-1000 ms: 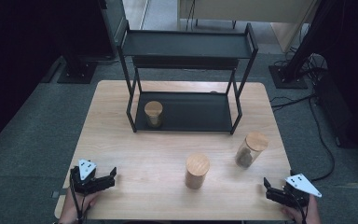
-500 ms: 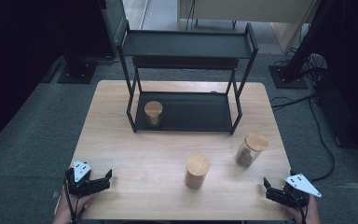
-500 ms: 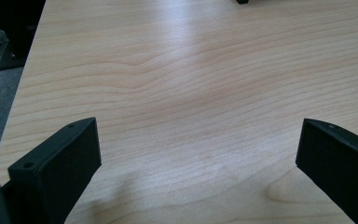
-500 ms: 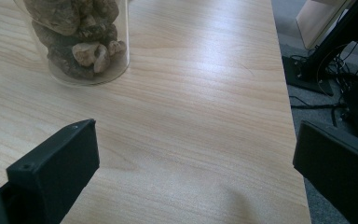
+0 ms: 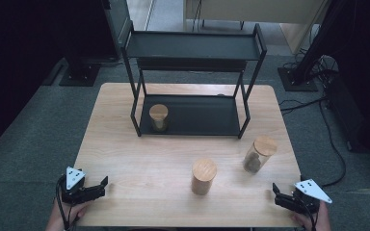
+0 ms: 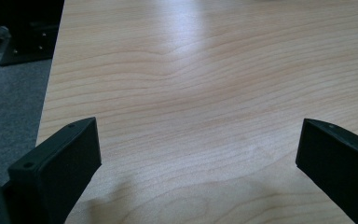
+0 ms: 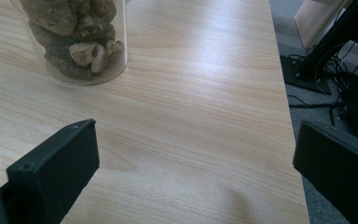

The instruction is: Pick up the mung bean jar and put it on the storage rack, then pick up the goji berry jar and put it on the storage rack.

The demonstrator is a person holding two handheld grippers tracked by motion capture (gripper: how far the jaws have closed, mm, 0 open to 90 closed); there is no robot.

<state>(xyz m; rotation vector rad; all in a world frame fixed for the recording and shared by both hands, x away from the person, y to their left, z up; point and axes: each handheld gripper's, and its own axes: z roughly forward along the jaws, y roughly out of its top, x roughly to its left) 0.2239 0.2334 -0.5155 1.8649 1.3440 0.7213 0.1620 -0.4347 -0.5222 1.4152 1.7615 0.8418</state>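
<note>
Three wooden-lidded jars are in the high view. One jar (image 5: pixel 158 117) stands on the lower shelf of the black rack (image 5: pixel 192 45), at its left. A wood-coloured jar (image 5: pixel 204 176) stands on the table (image 5: pixel 139 163) near the front middle. A clear glass jar (image 5: pixel 258 154) with brown lumps inside stands to its right, and also shows in the right gripper view (image 7: pixel 74 42). My left gripper (image 5: pixel 101 188) rests open at the near-left corner, its jaws wide apart over bare wood (image 6: pixel 198 154). My right gripper (image 5: pixel 277 195) is open at the near-right corner (image 7: pixel 196 154), short of the glass jar.
The rack stands at the back of the table; its top shelf and most of its lower shelf (image 5: pixel 207 115) are bare. Grey carpet surrounds the table. Cables and a stand base (image 5: pixel 301 77) lie on the floor to the right.
My left gripper has slid a little to the left toward the table's near-left corner. The right gripper and the jars have stayed put.
</note>
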